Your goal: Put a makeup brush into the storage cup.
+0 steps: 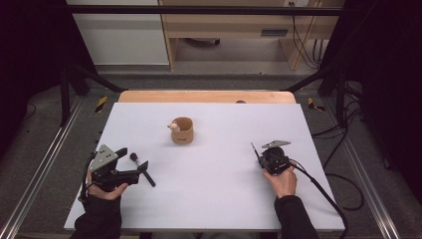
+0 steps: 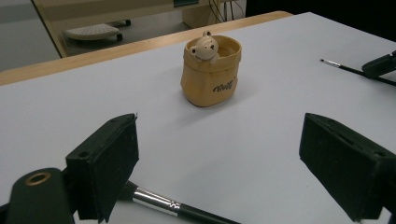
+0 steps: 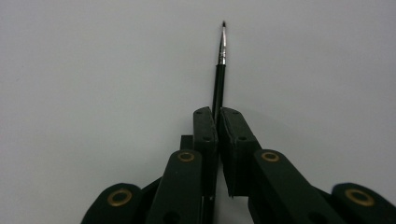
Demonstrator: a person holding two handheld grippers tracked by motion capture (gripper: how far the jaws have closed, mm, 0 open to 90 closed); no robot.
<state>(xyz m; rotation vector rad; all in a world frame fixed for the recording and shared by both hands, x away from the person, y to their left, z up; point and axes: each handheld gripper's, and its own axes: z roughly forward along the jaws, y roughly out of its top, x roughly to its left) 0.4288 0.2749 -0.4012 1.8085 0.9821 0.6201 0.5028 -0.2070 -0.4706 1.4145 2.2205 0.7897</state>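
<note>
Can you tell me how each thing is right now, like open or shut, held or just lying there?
Left tongs: open, holding nothing.
Right tongs: shut on the thin brush.
Thin brush: gripped, tip pointing away over the table.
Thick brush: lying on the white table by the left tongs.
Little bear pot: upright, untouched.

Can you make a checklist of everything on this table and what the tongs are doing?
Surface: white board on a wooden table.
Job's things: thin brush clamped in the right tongs; thick brush lying on the board under the left tongs; pot with a little bear in it, standing mid-board.
Clutter: nothing seen.
Grippers: left tongs open over the thick brush; right tongs shut on the thin brush.
Cables: one trails from the right tongs; more lie on the floor at right.
Surroundings: metal frame, pale cabinets behind.
</note>
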